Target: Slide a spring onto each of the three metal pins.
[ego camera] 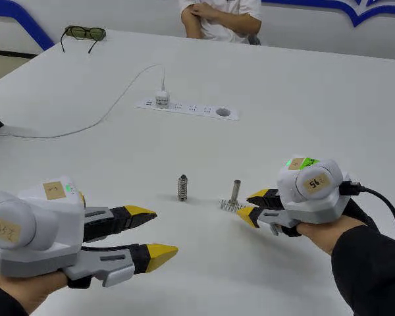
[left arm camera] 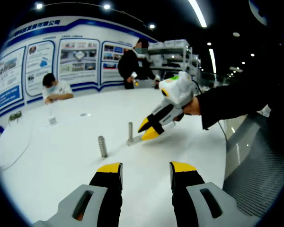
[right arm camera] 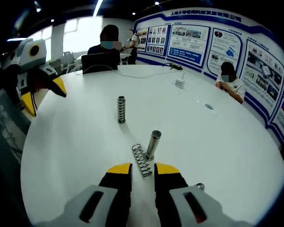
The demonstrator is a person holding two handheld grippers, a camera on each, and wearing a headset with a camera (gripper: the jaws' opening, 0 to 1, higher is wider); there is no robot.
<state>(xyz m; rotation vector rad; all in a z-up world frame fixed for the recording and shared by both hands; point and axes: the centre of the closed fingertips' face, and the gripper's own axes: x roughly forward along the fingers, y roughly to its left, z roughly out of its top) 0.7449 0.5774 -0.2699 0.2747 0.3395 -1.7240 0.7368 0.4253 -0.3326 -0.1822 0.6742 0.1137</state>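
Observation:
A metal pin wearing a spring (ego camera: 182, 187) (left arm camera: 102, 146) (right arm camera: 121, 109) stands upright on the white table (ego camera: 296, 112). To its right stands a bare pin (ego camera: 236, 191) (left arm camera: 130, 131) (right arm camera: 153, 144). A loose spring (ego camera: 229, 205) (right arm camera: 142, 160) (left arm camera: 135, 139) lies flat at that pin's foot. My right gripper (ego camera: 250, 205) (right arm camera: 143, 171) (left arm camera: 147, 130) is low over the table, jaws slightly apart, and the spring's near end lies just at its tips. My left gripper (ego camera: 157, 233) (left arm camera: 146, 168) (right arm camera: 45, 92) hovers wide open at the near left, holding nothing.
A white power strip (ego camera: 187, 108) with a plugged-in charger and a cable (ego camera: 112, 105) lies mid-table beyond the pins. Dark glasses (ego camera: 84, 31) rest at the far left corner. A person (ego camera: 220, 16) sits at the far edge.

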